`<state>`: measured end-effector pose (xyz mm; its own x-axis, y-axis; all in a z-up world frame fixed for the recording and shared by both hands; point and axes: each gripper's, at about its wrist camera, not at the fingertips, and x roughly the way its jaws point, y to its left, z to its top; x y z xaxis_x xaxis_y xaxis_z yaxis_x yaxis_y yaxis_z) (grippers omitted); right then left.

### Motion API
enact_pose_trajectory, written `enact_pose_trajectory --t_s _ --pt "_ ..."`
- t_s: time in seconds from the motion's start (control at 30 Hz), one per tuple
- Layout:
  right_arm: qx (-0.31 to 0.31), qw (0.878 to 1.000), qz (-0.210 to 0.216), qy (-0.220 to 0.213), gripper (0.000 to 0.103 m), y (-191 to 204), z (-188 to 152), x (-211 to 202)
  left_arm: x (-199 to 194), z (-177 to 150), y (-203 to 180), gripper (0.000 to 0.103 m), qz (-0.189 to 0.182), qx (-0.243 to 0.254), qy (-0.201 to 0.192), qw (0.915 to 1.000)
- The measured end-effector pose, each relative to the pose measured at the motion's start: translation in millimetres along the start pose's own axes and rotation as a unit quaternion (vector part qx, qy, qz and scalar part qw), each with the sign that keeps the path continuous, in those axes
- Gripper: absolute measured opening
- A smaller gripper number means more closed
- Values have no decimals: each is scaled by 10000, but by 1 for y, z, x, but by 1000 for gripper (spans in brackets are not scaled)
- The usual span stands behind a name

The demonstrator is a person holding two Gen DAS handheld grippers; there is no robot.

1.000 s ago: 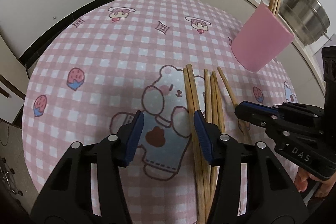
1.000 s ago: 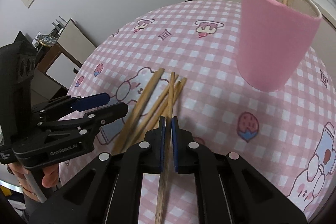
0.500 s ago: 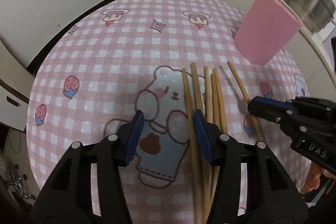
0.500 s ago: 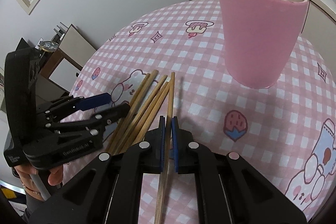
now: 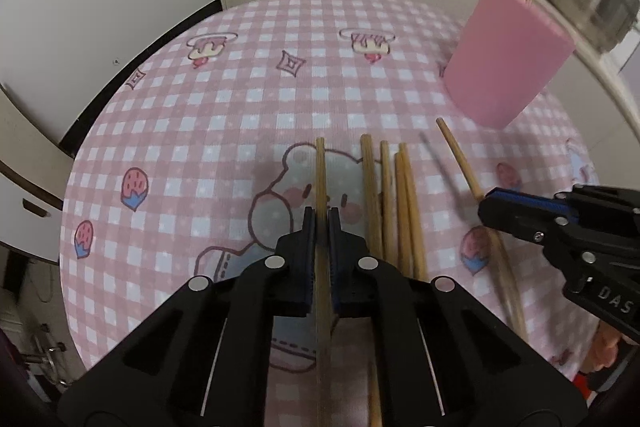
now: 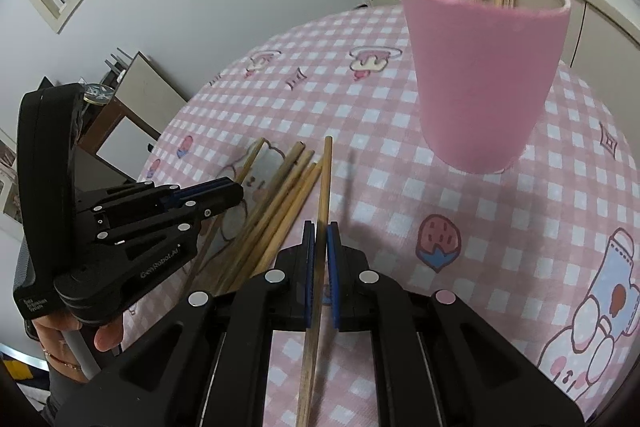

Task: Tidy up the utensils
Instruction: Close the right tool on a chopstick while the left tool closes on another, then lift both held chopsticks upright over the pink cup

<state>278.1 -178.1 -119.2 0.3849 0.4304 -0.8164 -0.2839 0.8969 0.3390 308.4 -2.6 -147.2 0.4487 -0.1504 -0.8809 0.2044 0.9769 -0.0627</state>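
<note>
Right wrist view: right gripper [image 6: 319, 227] pinches a chopstick [image 6: 323, 183] pointing at the pink cup [image 6: 480, 83] ahead (left gripper [image 5: 320, 219] likewise clamps its own chopstick [image 5: 320, 179]).

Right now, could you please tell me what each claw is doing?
Left claw: closed on a single chopstick.
Right claw: closed on another chopstick, pointing toward the pink cup.

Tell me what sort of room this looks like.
Probably a home kitchen or dining corner: a round table under a pink checked cartoon tablecloth, a steel pot on the white counter behind, and wooden chopsticks beside a pink cup.
</note>
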Motion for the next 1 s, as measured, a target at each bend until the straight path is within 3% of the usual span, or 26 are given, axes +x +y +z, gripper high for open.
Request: enact_pose_trajectory --t_s 0.27,0.5,0.83,1.0 --pt "-181 9980 98 -595 5 16 8 -48 -75 7 5 6 -224 -162 -769 9967" --pt "-393 9916 108 -1228 5 31 14 -100 -150 16 -10 6 -417 -153 -1608 9860" --pt "-637 9724 -188 -2237 4 33 27 -173 -216 37 -40 6 -725 -396 -2857 9548" --pt "-657 9606 -416 -2668 4 26 38 -197 -224 57 -49 6 -813 -797 -3196 9407"
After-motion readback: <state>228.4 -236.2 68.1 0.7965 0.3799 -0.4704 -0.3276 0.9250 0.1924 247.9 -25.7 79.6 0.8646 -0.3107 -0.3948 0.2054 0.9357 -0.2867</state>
